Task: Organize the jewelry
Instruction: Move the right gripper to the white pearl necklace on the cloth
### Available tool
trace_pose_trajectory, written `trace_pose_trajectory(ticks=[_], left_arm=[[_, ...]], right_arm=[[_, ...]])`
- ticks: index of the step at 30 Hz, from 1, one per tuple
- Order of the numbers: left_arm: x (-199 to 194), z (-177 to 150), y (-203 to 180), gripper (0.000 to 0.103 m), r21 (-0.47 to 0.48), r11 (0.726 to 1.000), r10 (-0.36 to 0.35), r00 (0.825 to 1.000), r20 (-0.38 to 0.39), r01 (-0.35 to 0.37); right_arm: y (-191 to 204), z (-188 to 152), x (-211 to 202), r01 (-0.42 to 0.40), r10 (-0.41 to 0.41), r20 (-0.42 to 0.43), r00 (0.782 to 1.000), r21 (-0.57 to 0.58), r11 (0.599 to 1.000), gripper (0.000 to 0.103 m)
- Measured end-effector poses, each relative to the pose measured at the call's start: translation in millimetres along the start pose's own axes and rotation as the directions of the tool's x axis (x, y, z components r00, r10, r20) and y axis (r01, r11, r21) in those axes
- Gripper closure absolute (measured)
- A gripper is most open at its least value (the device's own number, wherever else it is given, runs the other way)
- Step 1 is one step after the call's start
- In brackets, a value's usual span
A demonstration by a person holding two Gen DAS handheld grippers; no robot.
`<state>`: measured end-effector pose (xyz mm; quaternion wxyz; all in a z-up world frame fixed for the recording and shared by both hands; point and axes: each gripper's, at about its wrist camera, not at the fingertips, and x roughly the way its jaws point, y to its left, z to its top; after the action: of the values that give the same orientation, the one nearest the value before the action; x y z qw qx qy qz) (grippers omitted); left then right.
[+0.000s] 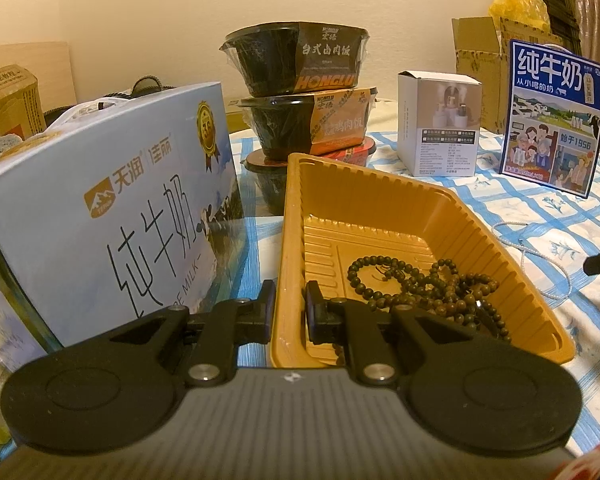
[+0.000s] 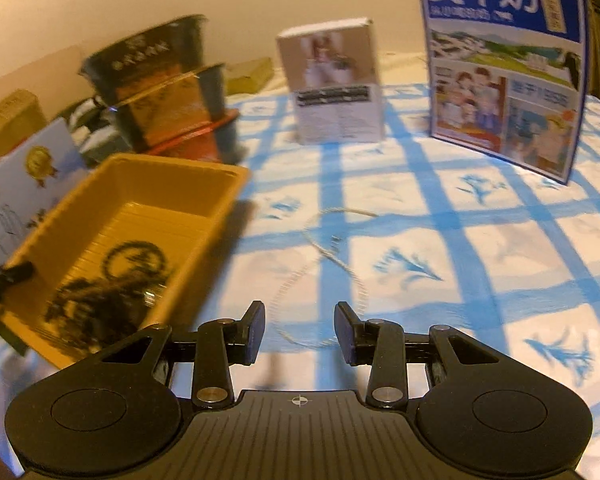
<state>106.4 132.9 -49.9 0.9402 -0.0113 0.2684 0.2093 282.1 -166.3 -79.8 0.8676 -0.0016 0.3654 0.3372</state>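
Note:
A gold plastic tray (image 1: 380, 172) stands on the blue-checked cloth with dark wooden bead bracelets (image 1: 420, 284) heaped in its near right corner. My left gripper (image 1: 290, 312) is shut on the tray's near left wall, one finger outside and one inside. A thin white bead necklace (image 2: 332, 256) lies looped on the cloth to the right of the tray (image 2: 220, 208). My right gripper (image 2: 300, 332) hovers open just short of the necklace's near loop, with nothing between its fingers. The view there is blurred by motion. The dark beads (image 2: 112, 292) show in the tray at left.
A large pale-blue milk carton box (image 1: 100, 208) stands hard against the tray's left. Three stacked black meal bowls (image 1: 300, 92) sit behind it. A small white box (image 1: 440, 120) and an upright blue milk box (image 1: 552, 120) stand at the back right, cardboard boxes (image 1: 476, 52) beyond.

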Motion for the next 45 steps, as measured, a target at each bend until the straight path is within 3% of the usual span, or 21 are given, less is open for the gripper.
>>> trace_pose_trajectory(ticks=[8, 25, 30, 40, 45], left_arm=[[0.1, -0.2, -0.1, 0.089, 0.002, 1.000, 0.000, 1.000, 0.001, 0.000], [0.3, -0.9, -0.1, 0.089, 0.006, 1.000, 0.000, 1.000, 0.001, 0.000], [0.1, -1.0, -0.3, 0.089, 0.008, 1.000, 0.000, 1.000, 0.002, 0.000], [-0.6, -1.3, -0.2, 0.089, 0.009, 1.000, 0.000, 1.000, 0.001, 0.000], [-0.9, -1.2, -0.1, 0.089, 0.008, 1.000, -0.001, 1.000, 0.002, 0.001]], right_arm=[[-16.3, -3.7, 8.5, 0.064, -0.064, -0.017, 0.998, -0.028, 0.998, 0.064], [-10.0, 15.6, 60.4, 0.090, -0.096, -0.026, 0.995, -0.155, 0.984, 0.065], [-10.5, 17.3, 72.5, 0.091, -0.101, -0.044, 0.994, -0.184, 0.979, 0.077], [-6.0, 15.3, 79.9, 0.092, -0.107, -0.060, 0.992, -0.222, 0.971, 0.088], [-4.7, 15.9, 81.0, 0.101, -0.119, -0.063, 0.991, -0.232, 0.967, 0.100]])
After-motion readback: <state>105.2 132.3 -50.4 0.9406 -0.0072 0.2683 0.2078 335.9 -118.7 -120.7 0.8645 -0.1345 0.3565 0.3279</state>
